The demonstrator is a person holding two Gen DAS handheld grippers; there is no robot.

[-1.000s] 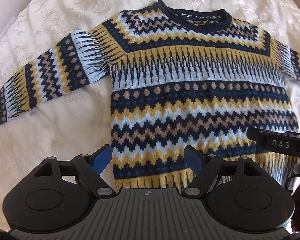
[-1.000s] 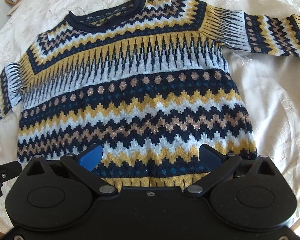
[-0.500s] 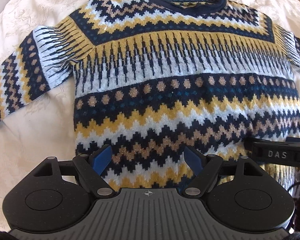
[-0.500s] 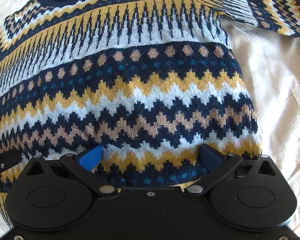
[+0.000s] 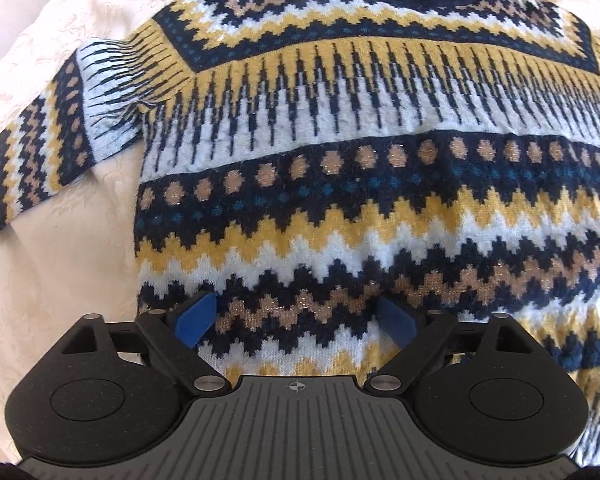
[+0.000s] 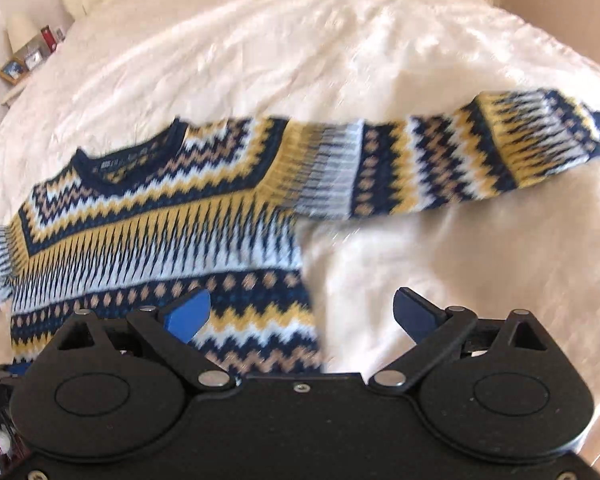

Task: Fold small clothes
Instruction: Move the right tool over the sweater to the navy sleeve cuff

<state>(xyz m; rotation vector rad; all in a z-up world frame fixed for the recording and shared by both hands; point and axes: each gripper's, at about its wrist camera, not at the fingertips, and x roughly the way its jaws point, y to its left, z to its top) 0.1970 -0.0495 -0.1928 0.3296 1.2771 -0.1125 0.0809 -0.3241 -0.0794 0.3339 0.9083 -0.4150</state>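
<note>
Across the cream embroidered bedspread (image 6: 260, 52) lies a knitted jumper patterned in navy, mustard, white and tan zigzags (image 5: 360, 184), spread flat and face up with both sleeves out to the sides. The left gripper (image 5: 296, 316) hangs over the lower body of the jumper near its left side seam, its blue-padded jaws apart and empty. The right gripper (image 6: 300, 312) sits over the jumper's right edge, half above knit and half above bare bedspread, jaws likewise apart and holding nothing.

The knit looks thick, soft and floppy, fairly light, with a fuzzy surface unlikely to slip between the pads. It should sag and stretch if lifted by one point, so a pinch through a doubled edge seems wise: the outstretched right sleeve (image 6: 480, 152) near its cuff or shoulder seam, and the ribbed hem corners.
</note>
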